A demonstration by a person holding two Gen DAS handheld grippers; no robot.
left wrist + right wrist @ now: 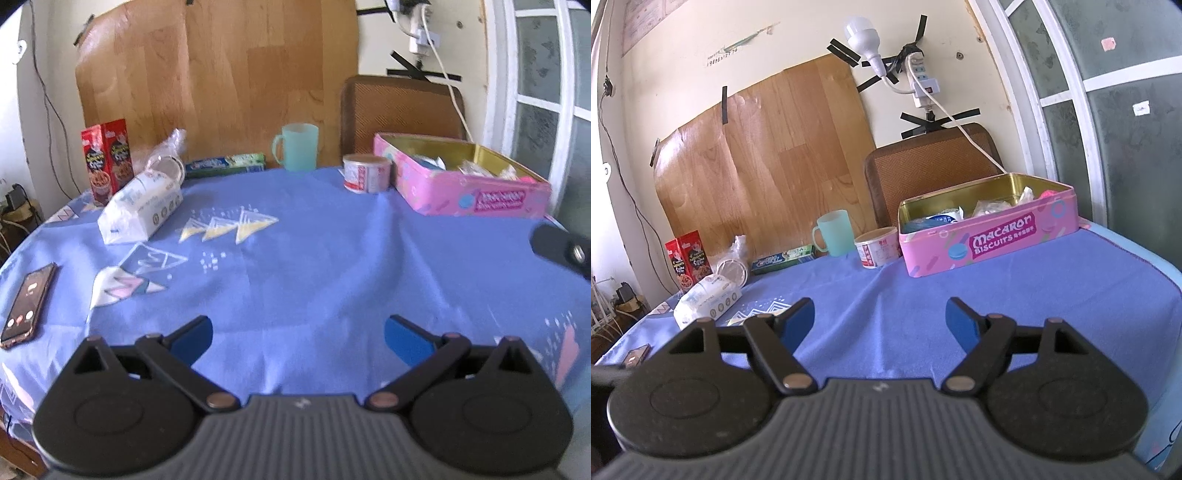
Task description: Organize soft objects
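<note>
Both grippers hover above the blue-clothed counter point(314, 258) with fingers spread wide and nothing between them: the left gripper point(298, 334) and the right gripper point(880, 320). The white soft tissue pack point(142, 210) lies on the cloth at ten o'clock from the left gripper, just in front of a red snack box point(107, 160). The open pink biscuit tin point(988, 236), holding small packets, sits at one o'clock from the right gripper, beside a small tub point(877, 248) and a green mug point(297, 146).
</note>
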